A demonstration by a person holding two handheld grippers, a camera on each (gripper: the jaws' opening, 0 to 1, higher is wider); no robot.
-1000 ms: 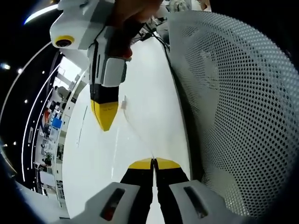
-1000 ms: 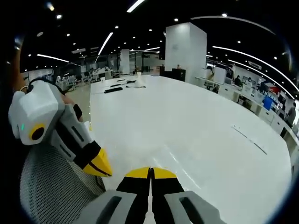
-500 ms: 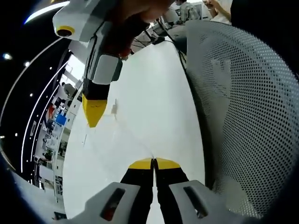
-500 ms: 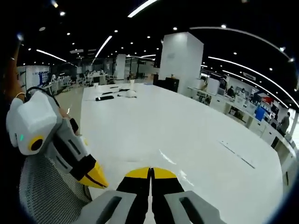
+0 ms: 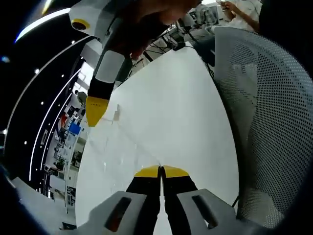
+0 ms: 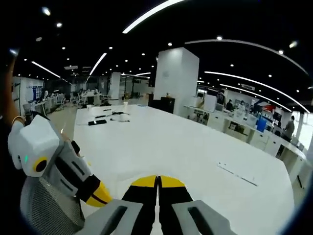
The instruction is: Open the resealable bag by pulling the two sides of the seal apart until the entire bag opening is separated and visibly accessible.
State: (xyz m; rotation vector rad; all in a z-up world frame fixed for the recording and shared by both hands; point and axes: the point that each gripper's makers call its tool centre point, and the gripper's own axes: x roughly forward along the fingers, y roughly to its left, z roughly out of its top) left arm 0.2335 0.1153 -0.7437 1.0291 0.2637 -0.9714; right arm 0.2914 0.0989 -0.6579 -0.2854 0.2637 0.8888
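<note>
The resealable bag [image 5: 124, 142] is clear and very faint: thin creases and a small tab over the white table. In the left gripper view its film runs from my left gripper [image 5: 160, 171], whose jaws are shut on it, up to the yellow tip of my right gripper [image 5: 94, 110], which hangs in from the top left. In the right gripper view my right gripper [image 6: 157, 180] is shut at the bottom. The left gripper [image 6: 101, 197] points in from the lower left, close beside it. The bag film is too faint to make out there.
A grey mesh chair back [image 5: 274, 122] stands to the right of the long white table [image 6: 195, 147]. Small dark items [image 6: 115, 115] lie at the table's far end, a thin strip [image 6: 237, 174] to the right. A person [image 5: 239, 12] sits beyond the chair.
In the left gripper view the right gripper's tip has drifted left and away from my left jaws, and the film between them looks more stretched. Both views have tilted up, showing more of the room.
</note>
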